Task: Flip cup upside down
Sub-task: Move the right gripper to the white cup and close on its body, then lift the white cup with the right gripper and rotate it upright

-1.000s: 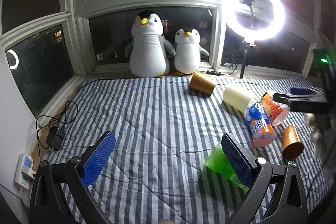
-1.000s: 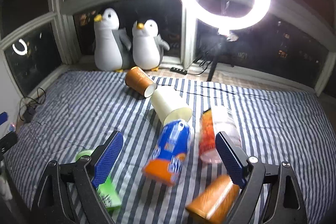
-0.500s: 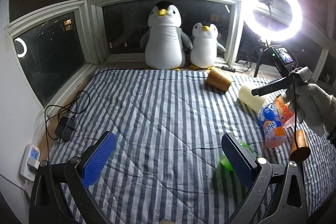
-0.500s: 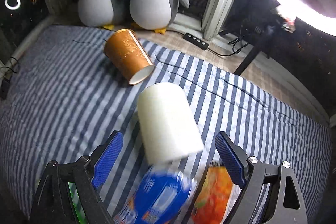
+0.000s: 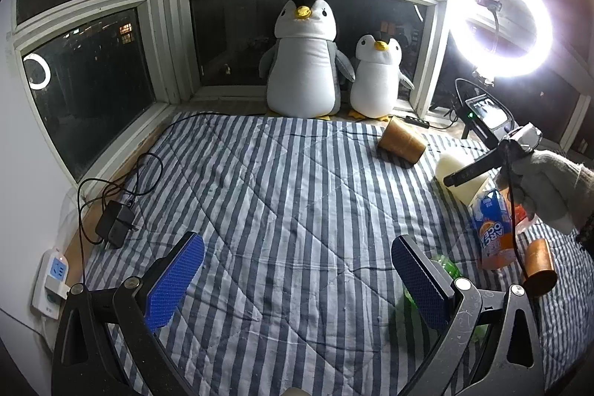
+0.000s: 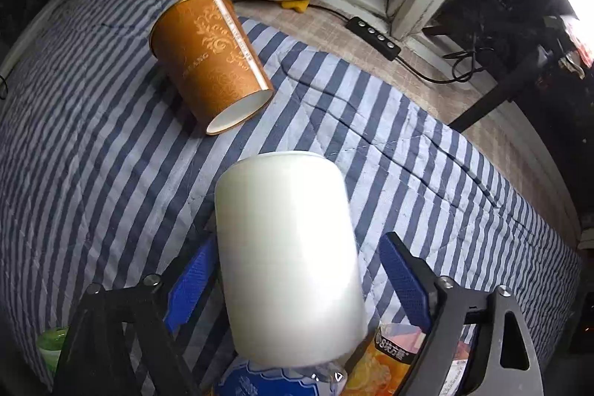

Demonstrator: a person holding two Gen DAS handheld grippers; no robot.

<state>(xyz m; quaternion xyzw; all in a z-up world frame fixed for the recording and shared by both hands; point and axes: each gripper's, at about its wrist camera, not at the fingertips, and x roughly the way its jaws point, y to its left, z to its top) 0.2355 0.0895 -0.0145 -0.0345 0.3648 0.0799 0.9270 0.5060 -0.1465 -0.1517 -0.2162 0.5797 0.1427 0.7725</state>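
Observation:
A white cup lies on its side on the striped blanket, base toward the window. My right gripper is open, with the cup between its blue pads, not squeezed. In the left wrist view the white cup lies at the right, partly behind the right gripper and a gloved hand. An orange cup lies on its side farther back and also shows in the left wrist view. My left gripper is open and empty above the blanket.
A blue-orange printed cup, a brown cup and a green cup lie at the right. Two plush penguins sit by the window. A ring light stands at right. A charger and cable lie at left.
My right gripper has moved forward and down until the white cup sits between its open fingers. The left gripper view has swung left and back a little.

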